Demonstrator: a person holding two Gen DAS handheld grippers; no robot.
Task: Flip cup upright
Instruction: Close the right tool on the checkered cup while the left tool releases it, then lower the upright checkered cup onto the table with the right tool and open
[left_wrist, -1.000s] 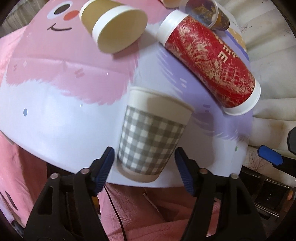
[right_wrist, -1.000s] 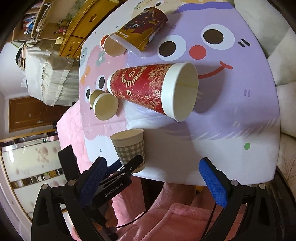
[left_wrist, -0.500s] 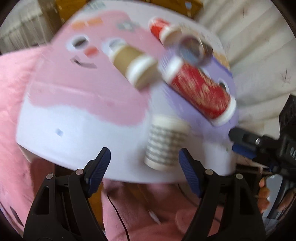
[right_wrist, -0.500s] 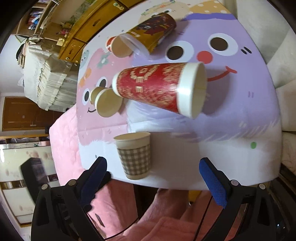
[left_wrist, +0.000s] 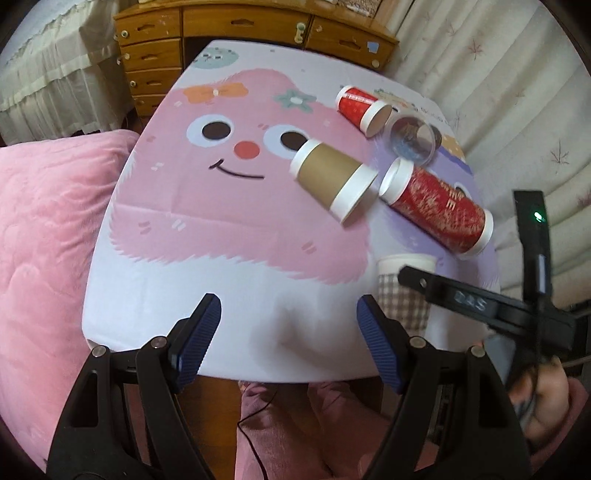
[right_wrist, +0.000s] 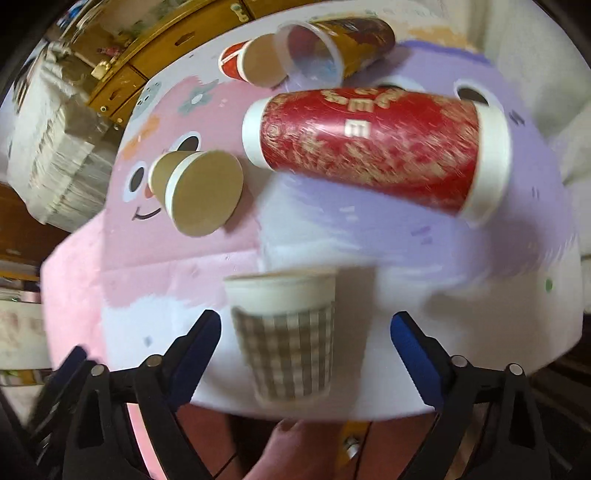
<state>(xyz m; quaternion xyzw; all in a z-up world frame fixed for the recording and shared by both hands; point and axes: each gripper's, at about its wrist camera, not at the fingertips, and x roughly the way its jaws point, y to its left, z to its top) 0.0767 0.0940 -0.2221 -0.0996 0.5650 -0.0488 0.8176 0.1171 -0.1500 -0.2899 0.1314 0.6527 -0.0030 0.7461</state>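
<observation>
A grey checked paper cup (right_wrist: 291, 339) stands upright near the table's front edge; in the left wrist view (left_wrist: 402, 295) it is partly hidden behind the right gripper's arm. My right gripper (right_wrist: 306, 347) is open, its jaws on either side of the cup and apart from it. My left gripper (left_wrist: 288, 339) is open and empty, left of the cup. A tall red cup (right_wrist: 373, 147) (left_wrist: 436, 208), a brown cup (left_wrist: 332, 181) (right_wrist: 195, 188), a small red cup (left_wrist: 362, 109) and a clear cup (left_wrist: 412, 138) lie on their sides.
The table (left_wrist: 221, 258) has a pink and purple cartoon cover. A pink quilt (left_wrist: 44, 229) lies to the left. A wooden dresser (left_wrist: 221, 29) stands behind the table, with curtains (left_wrist: 498, 74) to the right.
My left gripper has backed away from the checked cup and moved left. My right gripper has moved in around the upright checked cup.
</observation>
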